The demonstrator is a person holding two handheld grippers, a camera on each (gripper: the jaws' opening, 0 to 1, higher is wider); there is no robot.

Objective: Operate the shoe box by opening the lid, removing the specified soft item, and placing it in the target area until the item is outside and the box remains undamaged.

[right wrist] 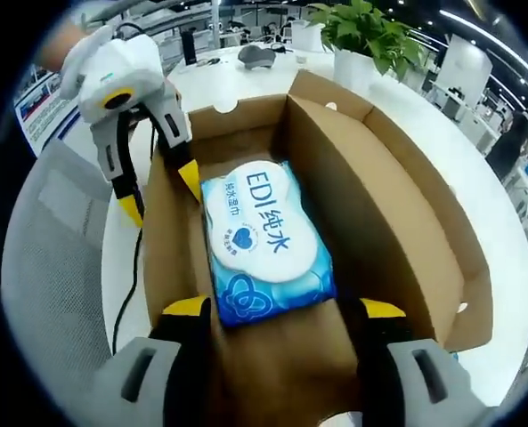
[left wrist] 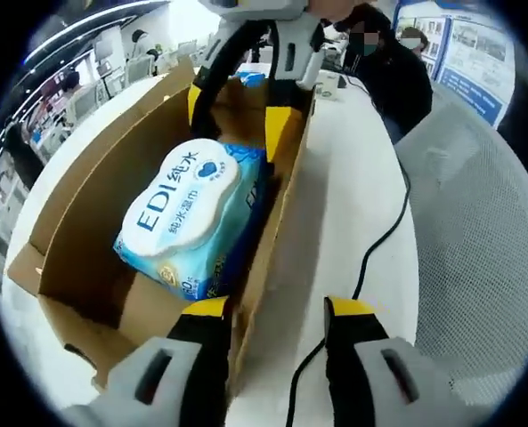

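— Fingertips (left wrist: pixel 208 309) of the left gripper (left wrist: pixel 277 311): yellow-capped, spread wide, straddling the near side wall of the open brown cardboard shoe box (left wrist: pixel 85 222), one tip inside, one outside over the white tabletop (left wrist: pixel 353 205). Pinching nothing, by the look of it.

— And further right?

— Right gripper (right wrist: pixel 281 311) likewise spread, jaws either side of the near end of the blue-and-white soft pack of wet wipes (right wrist: pixel 264 245), not yet closed on it. Seen from the left gripper view as well, at the box's far end.

— Step in hand?

— Lid already swung open; removal about to begin, judging by the poses. Left apparently steadying the wall.

— Next move?

— Closing gently on the pack's end, lifting clear without scraping the cardboard.

— Contents?

— Just the pack, lying flat on the box floor, label up. Black cable (left wrist: pixel 379 240) trailing beside the box on the table; green potted plant (right wrist: pixel 361 36) beyond.
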